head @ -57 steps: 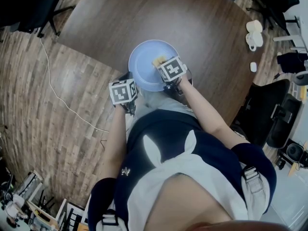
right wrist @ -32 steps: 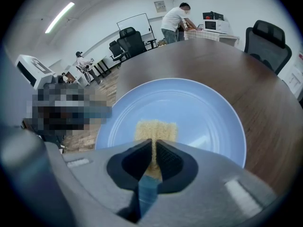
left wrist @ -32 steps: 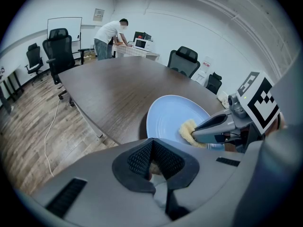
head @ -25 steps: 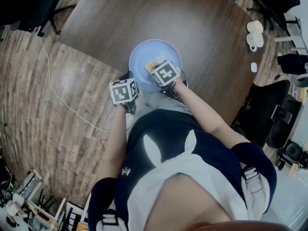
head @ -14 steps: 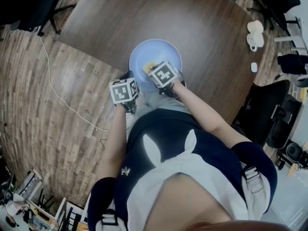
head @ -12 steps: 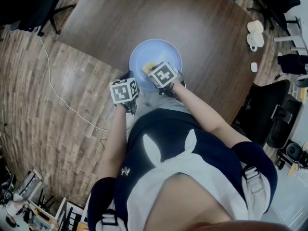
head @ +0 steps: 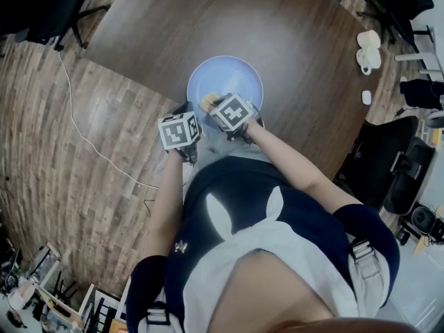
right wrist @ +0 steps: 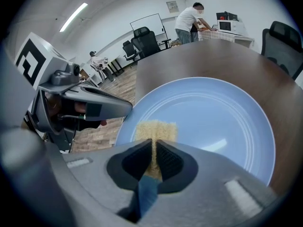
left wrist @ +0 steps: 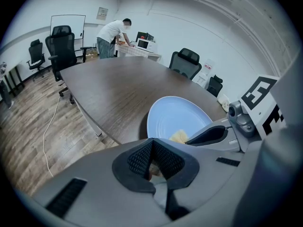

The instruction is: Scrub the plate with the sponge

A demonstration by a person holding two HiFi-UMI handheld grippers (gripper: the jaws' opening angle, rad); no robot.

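Dragged to the blue plate's (right wrist: 215,119) near-left rim, the sponge (right wrist: 156,128) was pinched by the right tool (right wrist: 154,148) mid-scrub; a return stroke seemed needed.

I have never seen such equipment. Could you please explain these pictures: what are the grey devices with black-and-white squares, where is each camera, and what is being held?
There is no robot: a person at a brown table holds a two-jaw gripper in each hand; the patterned cubes belong to the grippers. The top-down picture comes from a camera on the person's head. The other two come from cameras riding on the grippers, looking along their jaws. On the table lies a light blue plate; white mugs stand at the table's far right. The right gripper is shut on a yellow sponge that rests on the plate. The left gripper seems shut on the plate's near rim, steadying it.
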